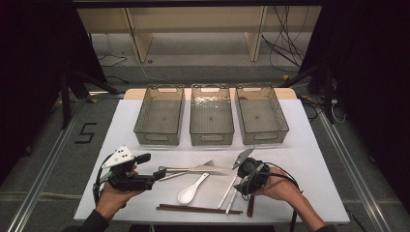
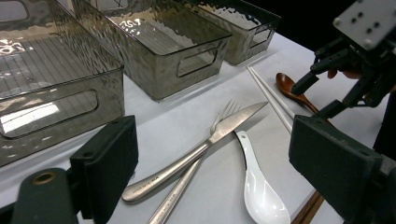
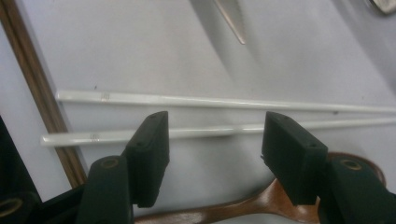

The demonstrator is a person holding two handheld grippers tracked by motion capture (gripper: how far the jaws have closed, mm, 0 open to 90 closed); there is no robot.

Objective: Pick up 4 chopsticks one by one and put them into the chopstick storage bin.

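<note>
Cutlery lies loose on the white table (image 1: 314,164): a steel knife (image 1: 193,169) crossing a fork (image 1: 209,163), a white ceramic spoon (image 1: 191,191), a pair of white chopsticks (image 1: 231,188), brown chopsticks (image 1: 198,209) and a wooden spoon (image 1: 250,205). My left gripper (image 1: 152,166) is held at the left, open, pointing at the knife handle (image 2: 154,179) with nothing between its jaws. My right gripper (image 1: 240,186) points down over the white chopsticks (image 3: 210,100). It is open, its pads either side of the nearer stick (image 3: 210,131) without touching it; the wooden spoon (image 3: 252,203) lies just beneath.
Three translucent grey bins stand in a row at the back: left (image 1: 158,138), middle (image 1: 212,138), right (image 1: 266,137). The brown chopsticks lie close to the table's front edge. Bare tabletop stretches to the right of the right hand.
</note>
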